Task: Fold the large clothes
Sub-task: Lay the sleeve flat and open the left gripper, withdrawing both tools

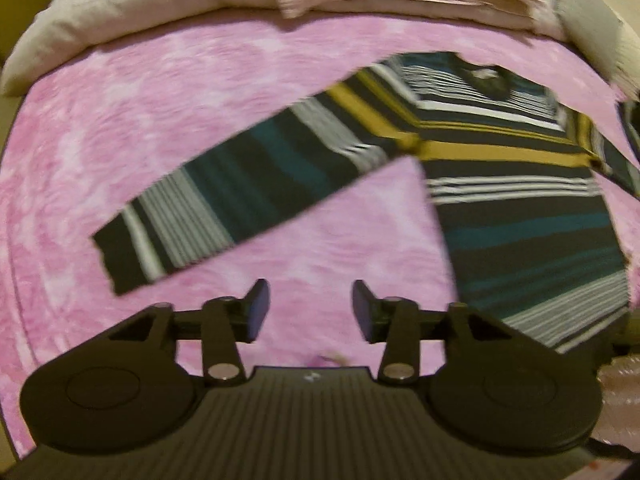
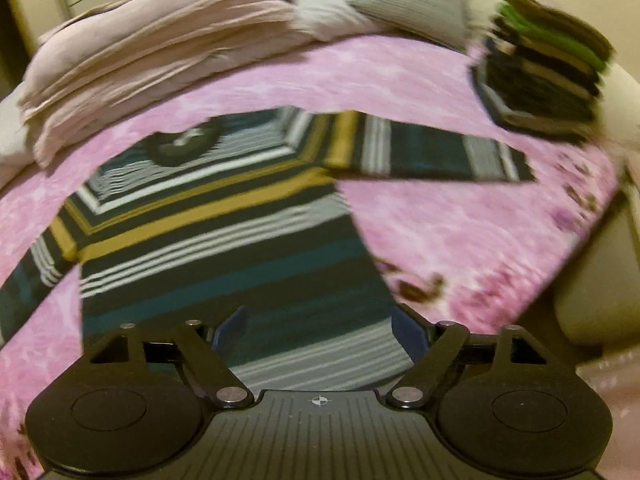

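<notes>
Flat: striped sweater (image 2: 224, 216), collar twd pillows (image 2: 132, 60).

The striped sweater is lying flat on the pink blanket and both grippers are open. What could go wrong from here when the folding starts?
1. The sleeve of the striped sweater lies spread far out on the pink blanket; the left gripper, open and empty, might pinch blanket along with it.
2. The other sleeve ends near the stack of folded clothes; swinging it could likely disturb the stack.
3. The right gripper hovers open over the hem; a one-layer grab may fold unevenly.
</notes>
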`<state>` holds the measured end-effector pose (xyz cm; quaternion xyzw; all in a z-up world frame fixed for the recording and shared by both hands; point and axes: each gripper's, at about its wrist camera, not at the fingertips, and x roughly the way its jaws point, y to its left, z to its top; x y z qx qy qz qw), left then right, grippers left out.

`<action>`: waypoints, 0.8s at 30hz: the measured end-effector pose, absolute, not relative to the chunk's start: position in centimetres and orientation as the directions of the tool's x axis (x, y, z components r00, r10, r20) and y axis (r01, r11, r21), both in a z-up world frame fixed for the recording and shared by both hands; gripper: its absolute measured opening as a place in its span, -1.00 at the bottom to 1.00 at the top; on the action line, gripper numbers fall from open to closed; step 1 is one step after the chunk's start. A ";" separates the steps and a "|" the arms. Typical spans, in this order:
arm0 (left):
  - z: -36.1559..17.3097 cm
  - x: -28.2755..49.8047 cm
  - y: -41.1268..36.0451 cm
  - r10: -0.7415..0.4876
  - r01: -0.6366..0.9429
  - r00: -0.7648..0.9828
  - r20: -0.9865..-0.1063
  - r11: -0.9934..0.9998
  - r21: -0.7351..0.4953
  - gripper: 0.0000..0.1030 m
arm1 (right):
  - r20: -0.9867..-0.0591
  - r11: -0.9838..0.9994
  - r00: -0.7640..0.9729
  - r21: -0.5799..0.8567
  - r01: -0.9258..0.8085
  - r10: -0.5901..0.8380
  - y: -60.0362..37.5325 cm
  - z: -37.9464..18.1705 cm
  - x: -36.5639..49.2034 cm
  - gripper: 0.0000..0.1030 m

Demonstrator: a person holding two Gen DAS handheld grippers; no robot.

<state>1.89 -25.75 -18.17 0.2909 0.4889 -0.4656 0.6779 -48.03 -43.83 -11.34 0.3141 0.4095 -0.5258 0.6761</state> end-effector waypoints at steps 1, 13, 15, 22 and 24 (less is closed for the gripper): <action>-17.9 0.3 -26.2 -0.349 0.920 0.083 -0.934 0.386 -0.063 -0.08 | -0.886 0.235 0.103 -0.007 0.972 -0.452 -43.9 -11.3 -49.4 0.55; -14.5 -16.0 -29.6 -0.351 0.929 0.132 -0.927 0.371 -0.008 0.62 | -0.921 0.330 0.156 0.031 0.943 -0.357 -47.7 -12.6 -59.9 0.60; -14.2 -18.0 -30.2 -0.351 0.925 0.138 -0.926 0.380 -0.006 0.66 | -0.926 0.376 0.165 0.027 0.926 -0.340 -48.4 -12.8 -60.2 0.60; -12.5 -22.6 -32.9 -0.361 0.937 0.150 -0.920 0.350 0.015 0.84 | -0.921 0.463 0.219 0.049 0.885 -0.322 -49.5 -11.9 -59.3 0.60; -11.7 -22.9 -33.4 -0.374 0.938 0.164 -0.913 0.346 0.027 0.89 | -0.917 0.467 0.233 0.060 0.882 -0.324 -50.0 -11.5 -58.6 0.60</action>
